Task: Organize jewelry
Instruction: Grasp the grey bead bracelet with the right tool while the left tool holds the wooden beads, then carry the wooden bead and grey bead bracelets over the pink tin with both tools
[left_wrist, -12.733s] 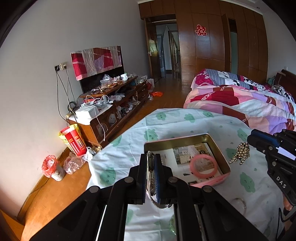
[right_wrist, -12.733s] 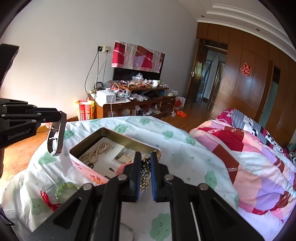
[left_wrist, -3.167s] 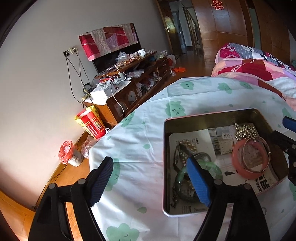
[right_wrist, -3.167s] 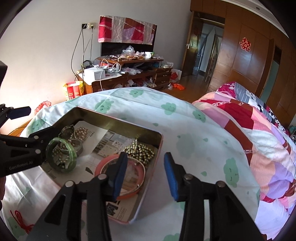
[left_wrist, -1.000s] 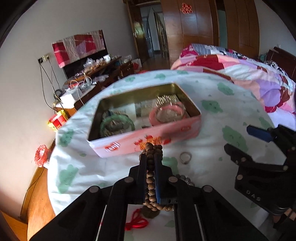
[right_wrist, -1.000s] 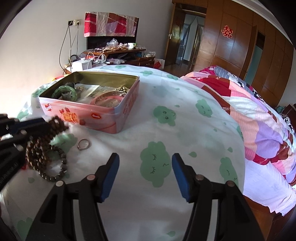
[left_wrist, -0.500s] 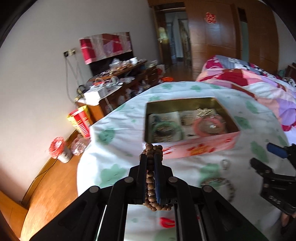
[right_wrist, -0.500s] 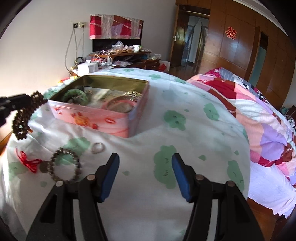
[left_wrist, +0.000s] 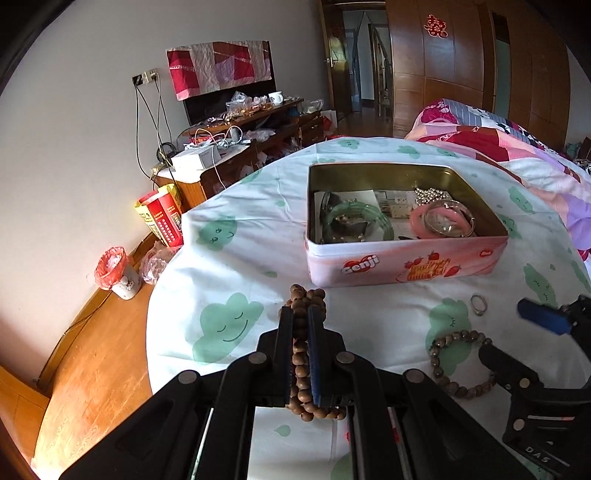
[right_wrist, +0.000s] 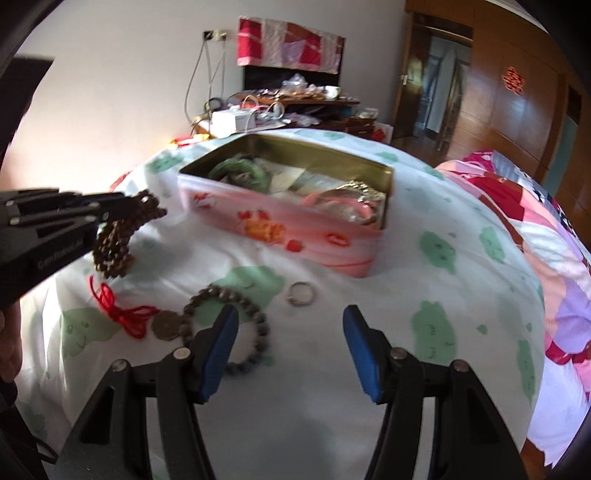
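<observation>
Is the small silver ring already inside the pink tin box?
No, the small silver ring lies on the cloud-print cloth in front of the pink tin box, beside the dark bead bracelet.

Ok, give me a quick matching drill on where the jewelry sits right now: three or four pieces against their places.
Things:
1. brown wooden bead strand
2. green bangle
3. silver ring
4. grey bead bracelet

Places:
A. on the sheet by the right tongs
B. inside the pink tin
C. clamped in the left tongs
D. on the sheet, just outside the tin

Pairs: 1-C, 2-B, 3-D, 4-A
</observation>
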